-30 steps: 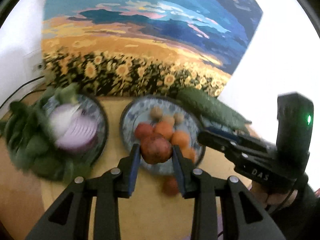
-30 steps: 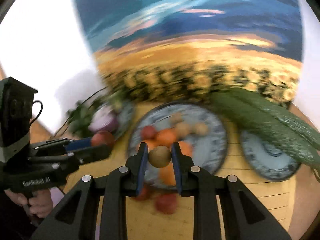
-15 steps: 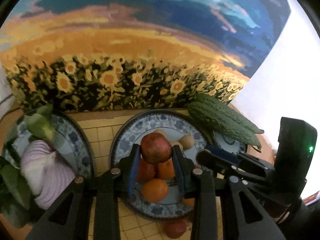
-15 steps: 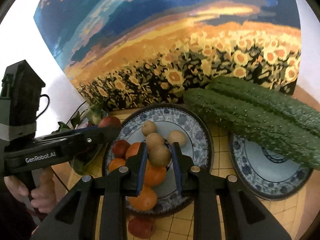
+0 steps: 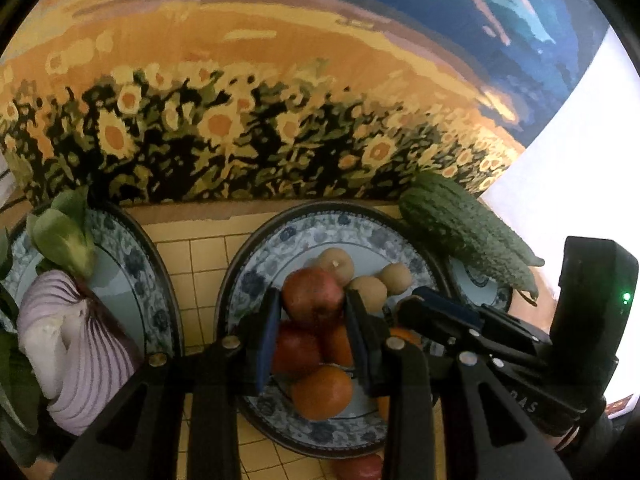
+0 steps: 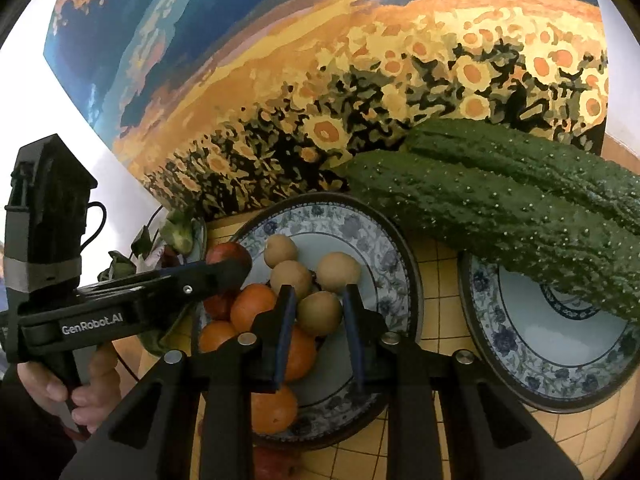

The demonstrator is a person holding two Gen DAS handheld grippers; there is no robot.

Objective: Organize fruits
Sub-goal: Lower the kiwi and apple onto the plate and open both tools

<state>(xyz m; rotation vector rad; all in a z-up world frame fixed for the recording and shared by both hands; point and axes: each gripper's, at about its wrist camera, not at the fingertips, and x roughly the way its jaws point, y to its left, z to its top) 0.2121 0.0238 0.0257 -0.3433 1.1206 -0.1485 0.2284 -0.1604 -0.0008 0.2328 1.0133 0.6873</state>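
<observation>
Between the left gripper [image 5: 311, 334]'s fingers [image 5: 267, 336] sits a red apple [image 5: 313, 295], dull red with a brownish-yellow blush, round and a little glossy; both blue pads press its sides, and it hangs over the middle plate [image 5: 256, 280]. Just under those fingertips lie another red fruit [image 5: 294, 354] and an orange [image 5: 322, 392], smooth and bright, resting in the plate's pale well. Beyond the fingertips, three small tan-brown round fruits [image 5: 396, 278] cluster toward the plate's far side.

Pinched between the right gripper [image 6: 318, 318]'s fingers [image 6: 285, 320] is a similar small brown fruit [image 6: 319, 313], matte, olive-tan and slightly oval, held over the same plate [image 6: 394, 276]. Below and to the left of these fingers the oranges [image 6: 253, 306] are heaped; just past the fingertips lie the three loose brown fruits [image 6: 291, 278]. A red fruit [image 6: 272, 465] lies on the yellow-tiled counter [image 6: 434, 276], off the plate's near rim.

Left of the left fingers, another patterned plate [image 5: 138, 264] carries a halved purple onion [image 5: 72, 350] and leafy greens [image 5: 62, 232]. To the right of the right fingers, two warty dark-green bitter gourds [image 6: 500, 204] lie across a third plate [image 6: 520, 364]. Farthest back, a sunflower-field painting [image 5: 240, 100] stands against the wall.
</observation>
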